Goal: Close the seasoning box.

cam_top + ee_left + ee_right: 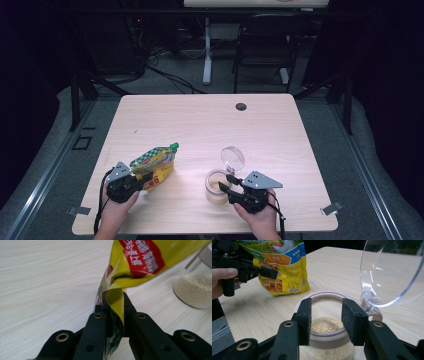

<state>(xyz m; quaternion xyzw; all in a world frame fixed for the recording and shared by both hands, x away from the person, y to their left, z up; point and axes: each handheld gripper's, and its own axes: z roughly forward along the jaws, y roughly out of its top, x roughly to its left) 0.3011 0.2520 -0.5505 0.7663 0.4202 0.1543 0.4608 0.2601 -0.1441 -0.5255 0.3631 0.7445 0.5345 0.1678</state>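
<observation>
While the person's hands come in at the near edge of the pale wooden worktop (200, 120), the left hand-held gripper (131, 176) has its jaws pinched tight on the bottom edge of a yellow spouted pouch (154, 162), and the pouch slants up and away to the far right, green cap (174, 146) at its far tip. From the left gripper view, the foil fold sits clamped between the black jaws, the red label (141, 255) overhead. Over on the right, the right hand-held gripper (225, 182) has its jaws parted, one either side of the rim of a small clear jar (216, 186), pads near the rim but not clearly pressing it. The jar stands upright near the pouch, beige grains (326, 324) inside, its clear hinged lid (233, 158) flipped open on the far side.
</observation>
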